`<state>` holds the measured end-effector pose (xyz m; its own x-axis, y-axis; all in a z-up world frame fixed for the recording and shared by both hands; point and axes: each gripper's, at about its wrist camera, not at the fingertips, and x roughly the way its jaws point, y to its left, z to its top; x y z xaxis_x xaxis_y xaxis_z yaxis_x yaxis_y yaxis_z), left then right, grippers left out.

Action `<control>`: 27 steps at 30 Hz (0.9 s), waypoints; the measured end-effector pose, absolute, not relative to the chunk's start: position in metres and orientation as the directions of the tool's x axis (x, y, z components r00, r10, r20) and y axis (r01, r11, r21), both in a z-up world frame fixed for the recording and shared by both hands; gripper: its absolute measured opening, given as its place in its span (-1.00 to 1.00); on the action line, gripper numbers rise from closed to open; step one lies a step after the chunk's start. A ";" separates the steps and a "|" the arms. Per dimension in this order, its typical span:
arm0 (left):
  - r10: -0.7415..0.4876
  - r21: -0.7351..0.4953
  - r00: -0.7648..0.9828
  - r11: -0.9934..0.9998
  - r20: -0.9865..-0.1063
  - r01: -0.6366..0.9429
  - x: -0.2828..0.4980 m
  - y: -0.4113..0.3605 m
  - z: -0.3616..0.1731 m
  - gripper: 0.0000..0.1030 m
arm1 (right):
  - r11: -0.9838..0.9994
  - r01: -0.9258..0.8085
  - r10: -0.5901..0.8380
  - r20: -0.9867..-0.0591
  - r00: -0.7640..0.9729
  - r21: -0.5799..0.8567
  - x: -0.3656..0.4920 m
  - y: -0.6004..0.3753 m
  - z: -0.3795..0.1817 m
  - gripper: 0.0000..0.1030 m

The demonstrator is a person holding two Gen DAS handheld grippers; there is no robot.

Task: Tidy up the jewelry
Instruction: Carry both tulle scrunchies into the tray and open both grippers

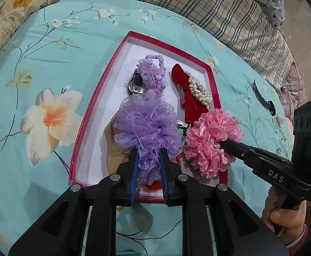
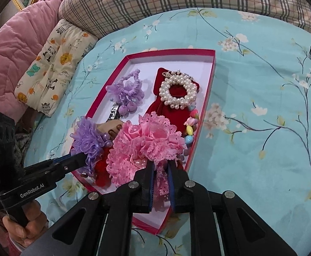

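purple frilly scrunchie [image 1: 147, 125] pinched by left gripper [image 1: 149, 168] over red box [image 1: 95, 115] | pink lacy scrunchie [image 2: 147, 147] pinched by right gripper [image 2: 160, 179], same box | writing: "DAS", "GenRobot.AI" | right view only: round pearl bracelet [image 2: 177, 92], candy-colored beads [image 2: 190, 128] | blue flowery bedsheet [image 1: 49, 53] below
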<state>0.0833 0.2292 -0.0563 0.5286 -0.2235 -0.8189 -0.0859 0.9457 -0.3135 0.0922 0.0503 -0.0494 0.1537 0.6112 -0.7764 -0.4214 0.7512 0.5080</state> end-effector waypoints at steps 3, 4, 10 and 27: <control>-0.219 -0.308 0.528 0.948 -0.821 -0.085 0.083 0.229 -0.056 -0.68 | 0.749 -0.425 0.612 -0.776 0.151 0.508 0.090 0.051 -0.050 -0.74; -0.217 -0.305 0.528 0.949 -0.821 -0.084 0.083 0.229 -0.056 -0.65 | 0.748 -0.428 0.612 -0.777 0.150 0.507 0.090 0.052 -0.050 -0.74; -0.211 -0.297 0.530 0.951 -0.821 -0.082 0.082 0.227 -0.053 -0.55 | 0.752 -0.427 0.608 -0.778 0.157 0.502 0.089 0.051 -0.050 -0.69; -0.167 -0.248 0.526 0.965 -0.834 -0.086 0.070 0.226 -0.049 -0.15 | 0.753 -0.454 0.602 -0.777 0.182 0.477 0.078 0.043 -0.043 -0.20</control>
<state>0.0701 0.2260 -0.0490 0.5261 -0.1674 -0.8338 -0.0864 0.9649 -0.2482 0.0775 0.0427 -0.0428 0.1825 0.6021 -0.7773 -0.4540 0.7529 0.4765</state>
